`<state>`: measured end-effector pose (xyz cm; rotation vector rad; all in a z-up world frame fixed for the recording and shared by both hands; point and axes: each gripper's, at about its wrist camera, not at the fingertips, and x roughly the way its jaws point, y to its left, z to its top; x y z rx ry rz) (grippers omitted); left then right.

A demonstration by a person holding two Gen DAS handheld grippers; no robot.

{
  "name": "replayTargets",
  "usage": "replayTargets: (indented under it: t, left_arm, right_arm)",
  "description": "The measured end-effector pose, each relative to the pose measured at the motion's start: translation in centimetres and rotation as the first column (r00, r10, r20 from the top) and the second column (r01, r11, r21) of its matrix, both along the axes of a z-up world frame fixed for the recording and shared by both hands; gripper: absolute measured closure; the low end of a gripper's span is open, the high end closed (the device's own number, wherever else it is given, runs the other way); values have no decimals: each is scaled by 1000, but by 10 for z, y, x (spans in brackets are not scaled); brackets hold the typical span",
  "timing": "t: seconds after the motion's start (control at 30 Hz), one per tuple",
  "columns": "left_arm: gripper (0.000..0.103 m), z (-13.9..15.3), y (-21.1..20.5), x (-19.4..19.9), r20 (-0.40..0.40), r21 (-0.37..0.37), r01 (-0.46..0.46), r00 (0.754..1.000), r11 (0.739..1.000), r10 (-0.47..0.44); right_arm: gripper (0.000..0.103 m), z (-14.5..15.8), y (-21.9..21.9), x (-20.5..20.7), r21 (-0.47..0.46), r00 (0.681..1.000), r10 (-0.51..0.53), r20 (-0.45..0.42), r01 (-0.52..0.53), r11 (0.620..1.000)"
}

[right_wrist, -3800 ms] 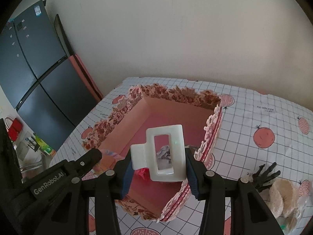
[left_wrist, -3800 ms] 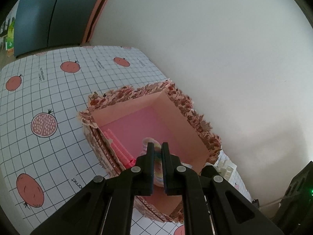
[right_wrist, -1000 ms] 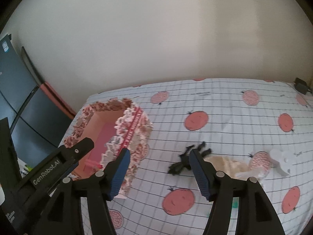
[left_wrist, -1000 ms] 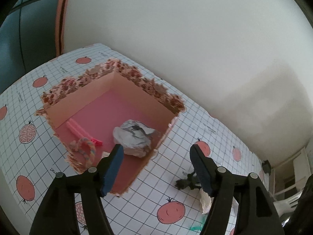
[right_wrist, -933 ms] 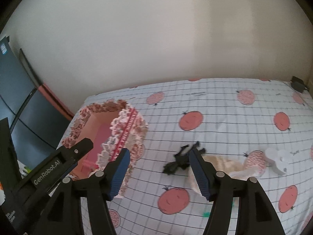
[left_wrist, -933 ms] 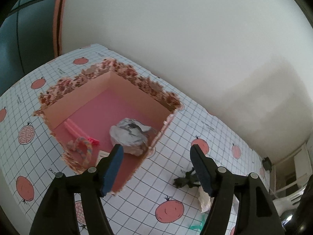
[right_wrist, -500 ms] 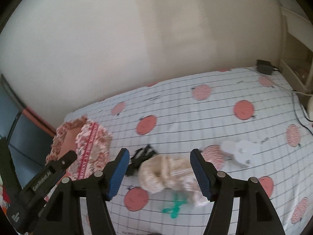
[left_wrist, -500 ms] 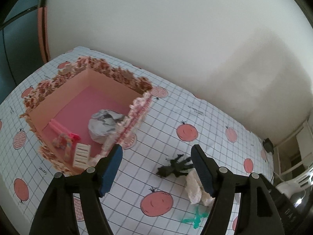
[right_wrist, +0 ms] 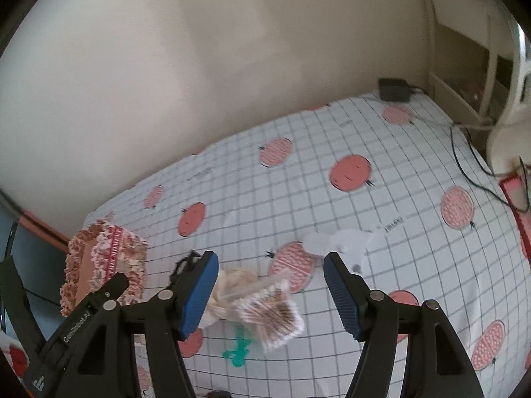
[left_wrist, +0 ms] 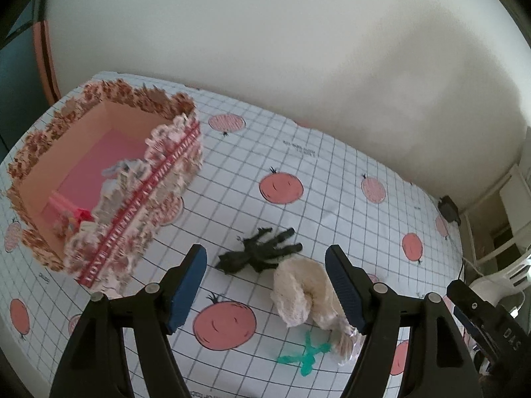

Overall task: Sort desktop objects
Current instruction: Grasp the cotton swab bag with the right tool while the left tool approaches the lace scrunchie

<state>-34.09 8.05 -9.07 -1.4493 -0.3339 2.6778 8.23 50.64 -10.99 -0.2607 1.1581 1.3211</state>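
Both jaws wide and empty, left gripper (left_wrist: 265,287) over black hair claw (left_wrist: 260,256), right gripper (right_wrist: 270,293) over cotton-swab bag (right_wrist: 265,311).

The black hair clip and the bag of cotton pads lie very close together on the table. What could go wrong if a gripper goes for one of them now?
1. The black hair clip touches the bag of cotton pads, so the open left gripper may catch both.
2. The bag looks soft and crinkly; the open right gripper might pinch only loose plastic and let it slip.
3. The clip's thin teeth could snag the bag when lifted.
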Motion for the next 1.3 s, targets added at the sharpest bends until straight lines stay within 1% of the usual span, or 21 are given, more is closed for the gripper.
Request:
replayTargets:
  t: [0.1, 0.23, 0.3, 0.37, 0.47, 0.63, 0.83, 1.03, 1.3]
  left_arm:
    - [28, -8, 8, -1, 24, 0, 13, 1000, 1000, -13]
    - [28, -24, 18, -5, 61, -9, 25, 998, 1000, -25]
    - [28, -34, 22, -7, 99, -13, 29, 995, 999, -28]
    - [28, -42, 23, -8, 124, 4, 29, 992, 1000, -30]
    - [28, -52, 23, -10, 154, 6, 22, 988, 1000, -22]
    - [28, -67, 23, -13, 204, 8, 12, 979, 1000, -14]
    - [28, -79, 24, -15, 241, 14, 18, 970, 1000, -21]
    - [28, -91, 30, -15, 281, 7, 36, 959, 999, -36]
    - [28, -96, 33, -14, 284, -4, 44, 958, 999, -41]
  right_arm:
    - [34, -13, 2, 4, -35, 1000, -2, -13, 1, 999]
    - [32, -35, 8, -2, -107, 999, 44, -23, -46, 993]
    - [32, -48, 13, -8, -151, 996, 84, -30, -88, 985]
    - [32, -59, 15, -16, -185, 992, 122, -32, -126, 975]
    - [28, -71, 19, -27, -224, 985, 172, -31, -175, 959]
    - [26, -91, 22, -42, -283, 976, 212, -39, -214, 935]
    - [22, -101, 25, -49, -316, 974, 225, -41, -226, 921]
    - [22, -108, 26, -56, -351, 971, 239, -20, -231, 907]
    - [22, -111, 25, -56, -364, 975, 223, 3, -207, 908]
